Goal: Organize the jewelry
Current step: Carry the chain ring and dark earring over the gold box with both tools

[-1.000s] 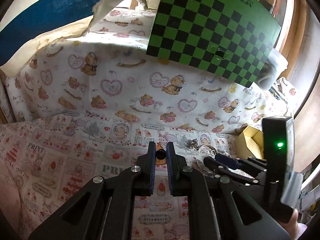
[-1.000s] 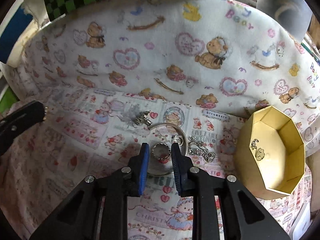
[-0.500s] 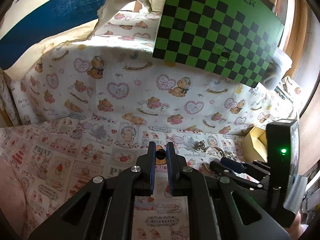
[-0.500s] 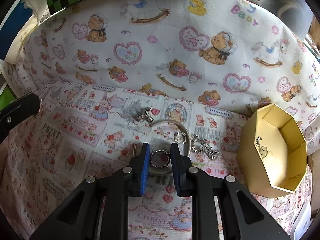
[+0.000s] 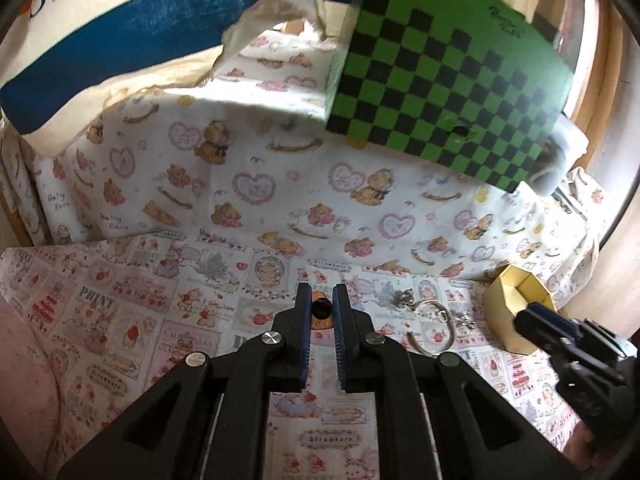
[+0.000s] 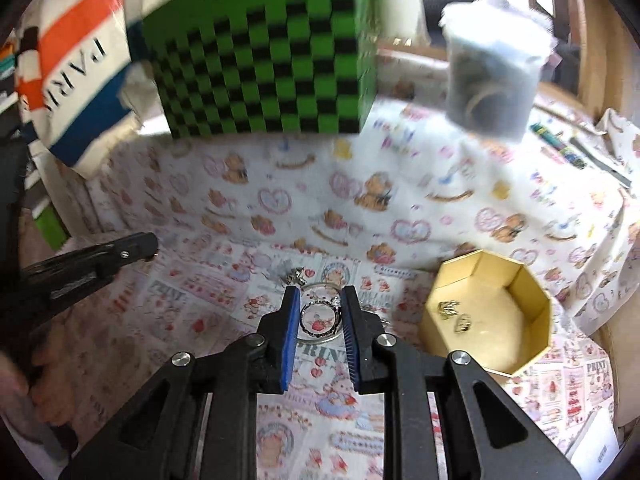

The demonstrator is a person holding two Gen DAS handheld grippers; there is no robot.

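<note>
Silver ring [image 6: 319,319] clamped in right gripper [image 6: 320,320], beside yellow box [image 6: 486,312]

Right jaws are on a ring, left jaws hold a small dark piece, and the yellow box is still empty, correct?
Not quite: the yellow box is not empty; the right wrist view shows two small silver pieces inside. The ring and the small dark piece are as you said.

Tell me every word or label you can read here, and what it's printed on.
"PRINT": patchwork cloth, also seen in the right view.
"Strawbare": same cloth, near the left gripper.
"Baby Bear": teddy-bear cloth.
Large letters on the striped bag are cut off and upside down, not readable whole.
Script on the green checkered box: too small to read.
</note>
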